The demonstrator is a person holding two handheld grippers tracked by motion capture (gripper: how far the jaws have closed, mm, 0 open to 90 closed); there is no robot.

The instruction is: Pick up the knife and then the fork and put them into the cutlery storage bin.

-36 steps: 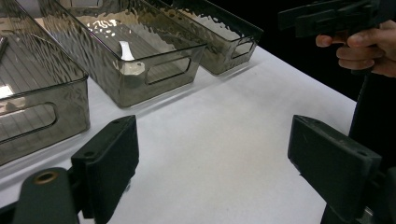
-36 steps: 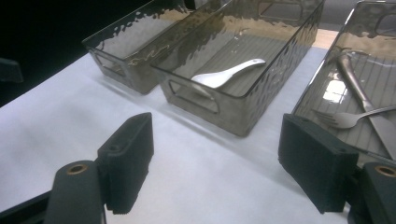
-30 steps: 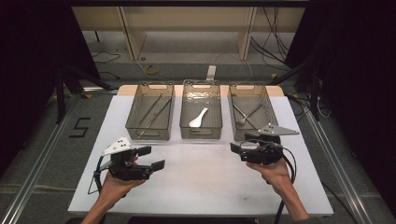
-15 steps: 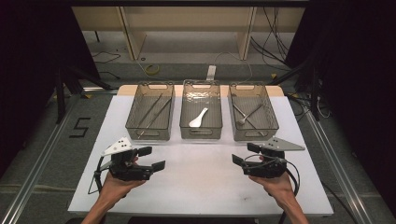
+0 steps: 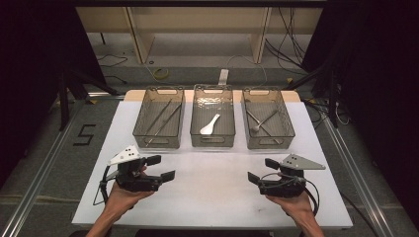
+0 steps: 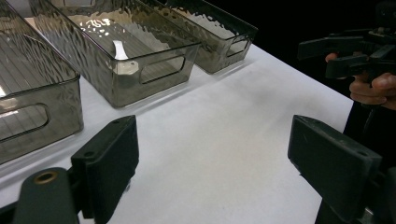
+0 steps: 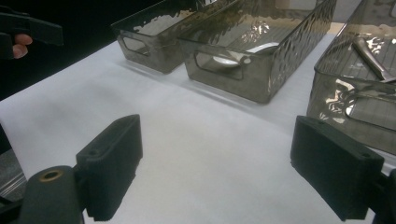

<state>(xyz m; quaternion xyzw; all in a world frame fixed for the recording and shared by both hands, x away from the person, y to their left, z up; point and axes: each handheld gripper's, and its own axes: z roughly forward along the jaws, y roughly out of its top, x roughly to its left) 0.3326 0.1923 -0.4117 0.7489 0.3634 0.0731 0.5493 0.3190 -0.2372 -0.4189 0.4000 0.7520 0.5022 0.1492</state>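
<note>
Three smoky clear bins stand in a row at the back of the white table (image 5: pixel 212 197). The left bin (image 5: pixel 159 118) holds long thin metal utensils. A white spoon (image 5: pixel 210 124) lies in the middle bin (image 5: pixel 213 116), and metal utensils (image 5: pixel 261 121) lie in the right bin (image 5: pixel 268 118). My left gripper (image 5: pixel 160 168) rests low over the front left of the table, open and empty (image 6: pixel 219 163). At the front right my right gripper (image 5: pixel 262 170) is open; its jaws have just been opening, with nothing between them (image 7: pixel 215 163).
Bare white tabletop lies between the grippers and the bins. Each gripper view shows the other hand's gripper far off (image 6: pixel 355 51) (image 7: pixel 28 30). Dark floor, cables and a wooden frame lie beyond the table's back edge.
My right gripper has drawn back from the right bin toward the table's front edge and sunk a little. The left gripper has kept still.
</note>
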